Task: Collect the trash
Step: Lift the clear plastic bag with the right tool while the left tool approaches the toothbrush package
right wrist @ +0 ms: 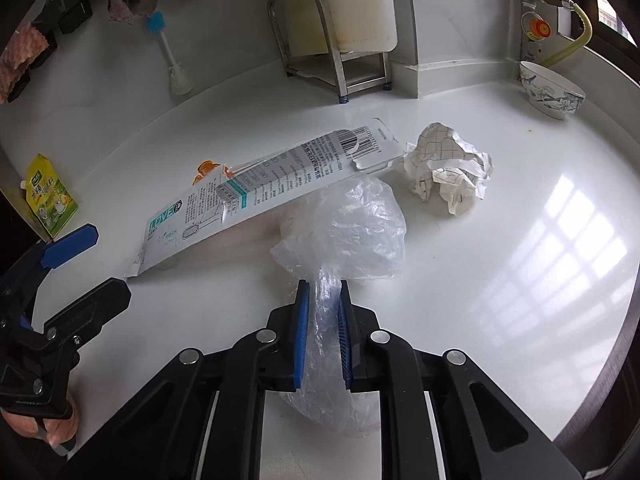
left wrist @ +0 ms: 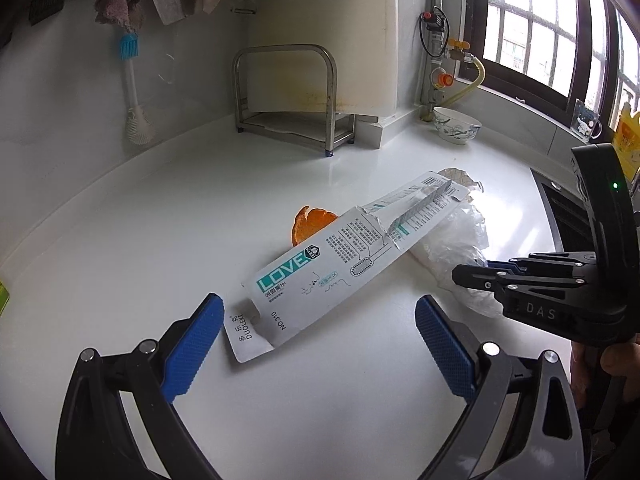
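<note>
On the white counter [right wrist: 500, 280] lies a clear plastic bag [right wrist: 356, 224]; my right gripper [right wrist: 324, 286] is shut on its near end, the film bunched between the blue pads. A torn white toothbrush package [left wrist: 320, 264] printed "LOVE" rests partly on the bag [left wrist: 460, 236]. My left gripper [left wrist: 318, 308] stands open, the package's near end just ahead of its fingers, not pressed. An orange peel [left wrist: 310, 220] sits behind the package. Crumpled checked paper [right wrist: 444, 164] lies beyond the bag. The right gripper [left wrist: 460, 276] shows at the right of the left wrist view.
A patterned bowl [right wrist: 550, 92] stands at the back right near the gas valve. A steel rack [left wrist: 288, 92] with a cutting board fills the corner, and a blue-headed brush [left wrist: 134, 92] leans on the wall. A yellow pouch [right wrist: 50, 196] stands left. A stove edge [left wrist: 560, 208] lies right.
</note>
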### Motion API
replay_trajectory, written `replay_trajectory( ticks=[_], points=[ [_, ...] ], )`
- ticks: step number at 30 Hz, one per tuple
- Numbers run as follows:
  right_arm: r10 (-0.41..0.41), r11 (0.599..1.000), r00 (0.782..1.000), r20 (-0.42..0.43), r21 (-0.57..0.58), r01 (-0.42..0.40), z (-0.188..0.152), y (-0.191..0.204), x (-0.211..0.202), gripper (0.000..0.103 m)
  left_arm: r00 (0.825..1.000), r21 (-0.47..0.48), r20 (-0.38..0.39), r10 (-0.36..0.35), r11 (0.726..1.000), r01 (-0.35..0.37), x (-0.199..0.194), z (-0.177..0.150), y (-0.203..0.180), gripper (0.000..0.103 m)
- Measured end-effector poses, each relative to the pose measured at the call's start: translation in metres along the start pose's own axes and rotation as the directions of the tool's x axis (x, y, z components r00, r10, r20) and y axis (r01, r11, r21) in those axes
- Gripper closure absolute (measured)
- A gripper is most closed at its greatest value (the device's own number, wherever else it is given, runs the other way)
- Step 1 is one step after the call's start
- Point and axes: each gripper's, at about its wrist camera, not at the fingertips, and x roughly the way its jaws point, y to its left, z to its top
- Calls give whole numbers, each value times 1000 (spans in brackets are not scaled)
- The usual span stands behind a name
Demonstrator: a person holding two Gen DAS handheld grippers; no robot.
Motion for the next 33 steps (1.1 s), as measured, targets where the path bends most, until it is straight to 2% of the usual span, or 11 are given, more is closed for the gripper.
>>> replay_trajectory(
  ticks=[8,13,18,23,27,30,33],
  points=[
    [-25,994,999,25,106,22,-32,-40,-39,90,999,9,-4,-34,999,34,8,4,-5,8],
    [-19,979,998,53,205,8,-57,-67,-67,90,999,-40,-9,-49,998,49,5,0,-6,8],
    [-9,974,998,62,226,-5,-79,-71,-85,90,1000,-74,0,7,997,-7,-3,-3,-10,8],
    [-39,980,997,67,200,25,-96,-64,-95,90,999,-148,-10,42,988,-43,-9,-5,-17,8],
    [-11,976,998,64,217,-3,-106,-69,-102,90,998,-75,-17,56,996,-57,-6,-2,-30,8],
    [6,975,998,66,222,-21,-113,-72,-109,90,1000,4,-29,-4,1000,4,-2,0,-31,8],
    [20,973,997,71,230,-36,-119,-75,-114,90,997,100,-58,-52,993,58,4,0,-26,8]
  ],
)
